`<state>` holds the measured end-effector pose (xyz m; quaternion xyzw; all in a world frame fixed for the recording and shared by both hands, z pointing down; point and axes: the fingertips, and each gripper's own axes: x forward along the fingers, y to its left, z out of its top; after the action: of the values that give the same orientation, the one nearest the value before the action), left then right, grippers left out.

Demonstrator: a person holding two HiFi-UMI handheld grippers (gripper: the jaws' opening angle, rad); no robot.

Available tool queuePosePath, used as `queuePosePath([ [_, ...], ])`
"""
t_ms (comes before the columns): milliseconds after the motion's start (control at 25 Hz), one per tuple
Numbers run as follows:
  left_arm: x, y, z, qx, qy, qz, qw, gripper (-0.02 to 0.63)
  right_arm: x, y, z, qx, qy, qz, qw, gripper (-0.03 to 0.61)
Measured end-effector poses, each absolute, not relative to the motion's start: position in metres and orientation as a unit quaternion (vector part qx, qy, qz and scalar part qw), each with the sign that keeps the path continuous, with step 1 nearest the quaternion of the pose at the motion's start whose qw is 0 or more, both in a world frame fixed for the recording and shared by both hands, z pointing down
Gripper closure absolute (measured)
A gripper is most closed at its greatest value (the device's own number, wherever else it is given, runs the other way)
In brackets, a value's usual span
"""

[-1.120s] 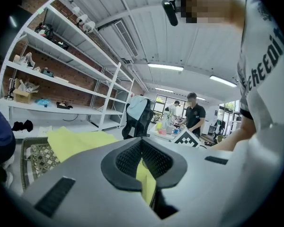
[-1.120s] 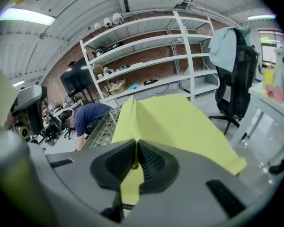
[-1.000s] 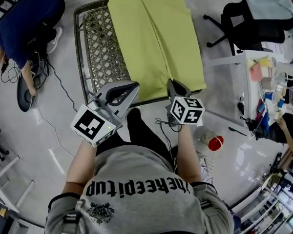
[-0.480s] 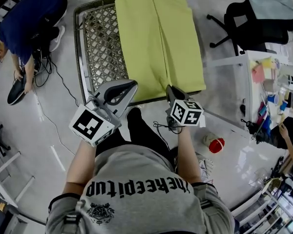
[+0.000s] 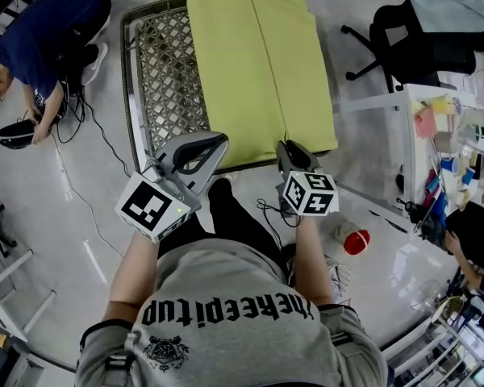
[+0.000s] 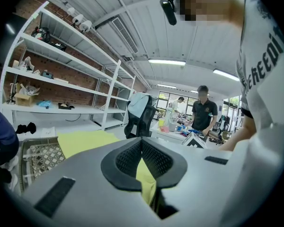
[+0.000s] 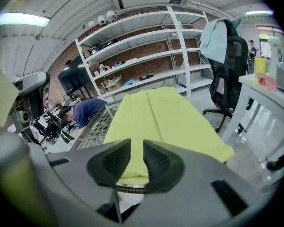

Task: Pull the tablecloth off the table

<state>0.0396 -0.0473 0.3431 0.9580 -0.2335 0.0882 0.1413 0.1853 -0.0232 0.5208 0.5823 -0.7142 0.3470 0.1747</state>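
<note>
A yellow-green tablecloth (image 5: pixel 262 71) covers the right part of a metal lattice table (image 5: pixel 165 71), whose left strip lies bare. My left gripper (image 5: pixel 218 139) is at the cloth's near left corner. In the left gripper view its jaws (image 6: pixel 142 143) are shut, with a strip of the tablecloth (image 6: pixel 146 181) hanging from between them. My right gripper (image 5: pixel 286 145) is at the near edge further right. Its jaws (image 7: pixel 137 148) have just been opening. A gap shows between the pads (image 7: pixel 158 162), and the tablecloth (image 7: pixel 165 115) lies just ahead without being pressed.
A person in blue (image 5: pixel 44 39) crouches on the floor left of the table, among cables (image 5: pixel 89 135). A black office chair (image 5: pixel 419 31) and a cluttered white desk (image 5: pixel 436 127) stand to the right. A red-capped container (image 5: pixel 355 238) sits on the floor near my right foot.
The right gripper's jaws have parted and the crease in the cloth that ran toward them has gone flat. That gripper has shifted slightly toward me. The left gripper has stayed put.
</note>
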Motion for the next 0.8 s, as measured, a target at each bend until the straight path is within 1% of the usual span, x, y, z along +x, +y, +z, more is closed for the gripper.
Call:
queuePosePath([
  [120, 0.043, -0.046, 0.344, 0.958, -0.235, 0.088, 0.137, 0.6, 0.183, -0.029, 0.509, 0.581, -0.727, 0.329, 0.163, 0.548],
  [200, 0.044, -0.045, 0.342, 0.958, -0.238, 0.088, 0.133, 0.6, 0.176, -0.034, 0.497, 0.57, -0.744, 0.313, 0.155, 0.566],
  [480, 0.037, -0.037, 0.335, 0.956, -0.251, 0.082, 0.125, 0.6, 0.144, -0.049, 0.457, 0.529, -0.794, 0.269, 0.133, 0.568],
  [800, 0.025, -0.024, 0.328, 0.959, -0.245, 0.074, 0.121, 0.6, 0.12, -0.041, 0.424, 0.524, -0.808, 0.248, 0.107, 0.568],
])
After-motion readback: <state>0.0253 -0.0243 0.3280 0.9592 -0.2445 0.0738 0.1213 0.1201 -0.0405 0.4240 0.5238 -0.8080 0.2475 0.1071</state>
